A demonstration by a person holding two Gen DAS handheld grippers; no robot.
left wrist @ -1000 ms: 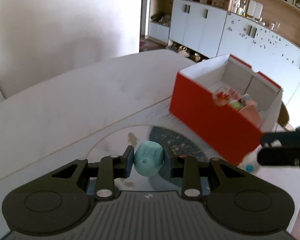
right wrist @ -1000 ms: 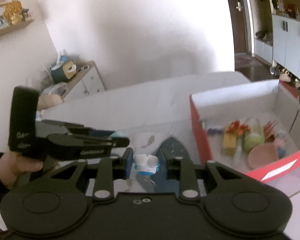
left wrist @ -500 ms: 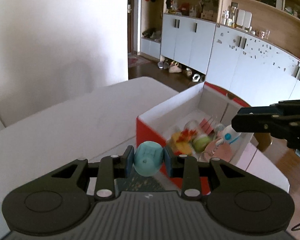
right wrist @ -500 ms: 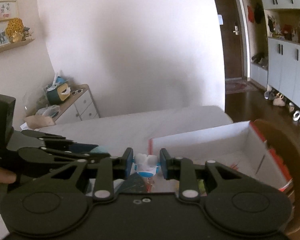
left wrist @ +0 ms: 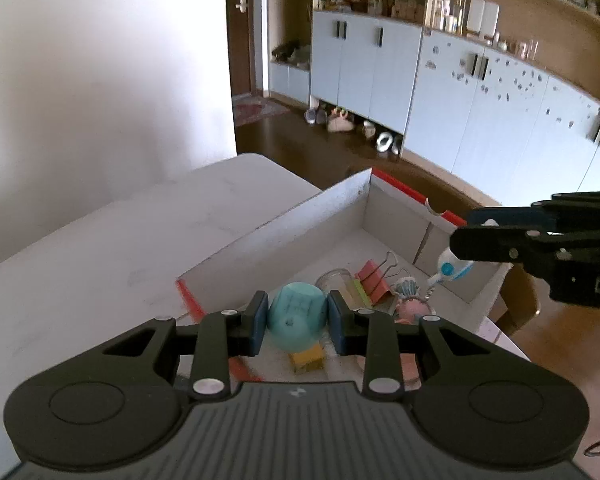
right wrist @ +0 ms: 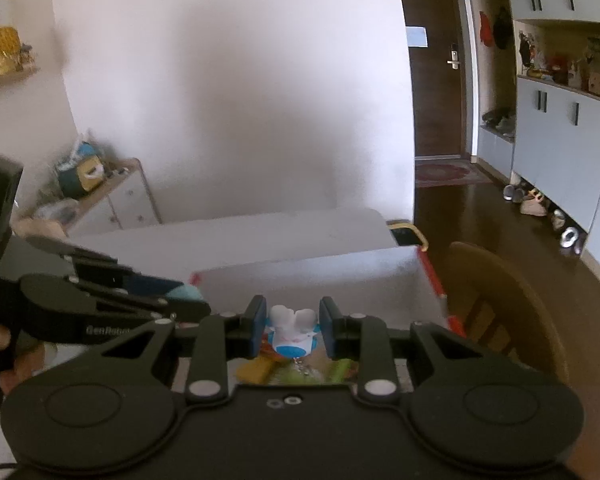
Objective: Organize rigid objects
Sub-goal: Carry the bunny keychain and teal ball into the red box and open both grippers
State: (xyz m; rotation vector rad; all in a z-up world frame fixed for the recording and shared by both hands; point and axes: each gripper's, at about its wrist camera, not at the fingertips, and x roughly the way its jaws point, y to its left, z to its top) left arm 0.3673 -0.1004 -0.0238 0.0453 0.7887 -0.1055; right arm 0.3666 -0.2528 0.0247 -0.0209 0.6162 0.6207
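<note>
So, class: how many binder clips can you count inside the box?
1. A pink binder clip lies on the floor of the box, between the glass jar and the far wall. Others may be hidden under the left claw.

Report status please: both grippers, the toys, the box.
Left gripper shut on teal toy, over red box. Right gripper shut on white-blue figurine, also above box. Nothing blocking the drop.
</note>
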